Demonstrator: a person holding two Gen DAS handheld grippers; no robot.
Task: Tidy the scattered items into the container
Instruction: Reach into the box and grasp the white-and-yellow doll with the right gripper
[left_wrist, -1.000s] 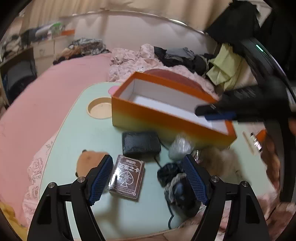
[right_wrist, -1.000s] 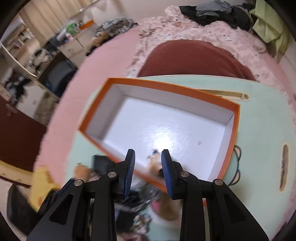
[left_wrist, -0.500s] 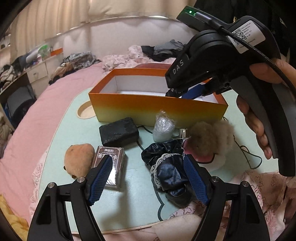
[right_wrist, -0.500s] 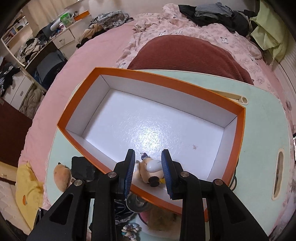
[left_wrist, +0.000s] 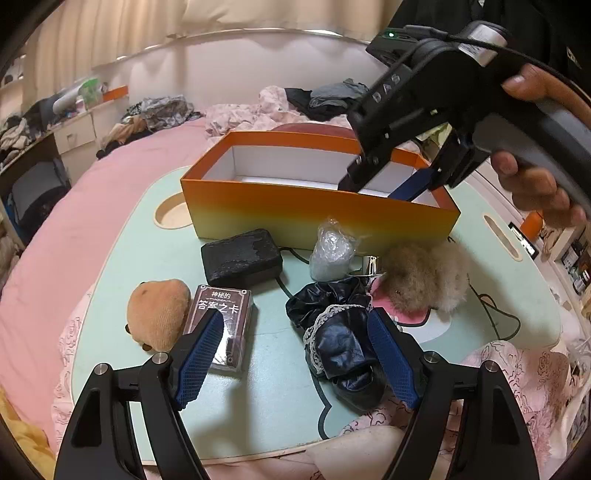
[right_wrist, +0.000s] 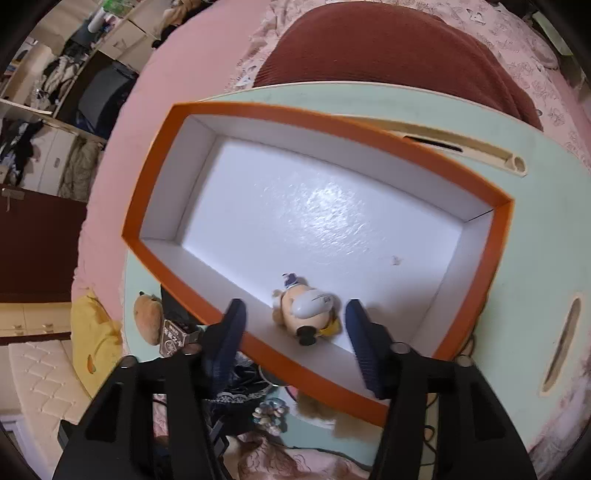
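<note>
An orange box (left_wrist: 317, 214) with a white inside stands on the pale green table (left_wrist: 273, 354). In the right wrist view a small plush dog (right_wrist: 306, 314) lies on the floor of the orange box (right_wrist: 332, 122) near its front wall. My right gripper (right_wrist: 295, 336) is open just above the dog and also shows over the box in the left wrist view (left_wrist: 391, 184). My left gripper (left_wrist: 295, 358) is open and empty above a brown card box (left_wrist: 221, 325) and a black lace-trimmed cloth (left_wrist: 340, 332). A tan plush (left_wrist: 155, 314), a black block (left_wrist: 240, 258), a clear plastic bundle (left_wrist: 328, 247) and a fluffy beige pompom (left_wrist: 421, 277) lie in front of the box.
A round cup recess (left_wrist: 173, 214) is cut into the table left of the box, and a slot handle (left_wrist: 502, 236) on the right. A black cable (left_wrist: 495, 310) trails at the right. A pink bed (left_wrist: 74, 206) surrounds the table.
My right gripper has opened and the plush dog now lies on the box floor. My left gripper has drawn back a little from the items.
</note>
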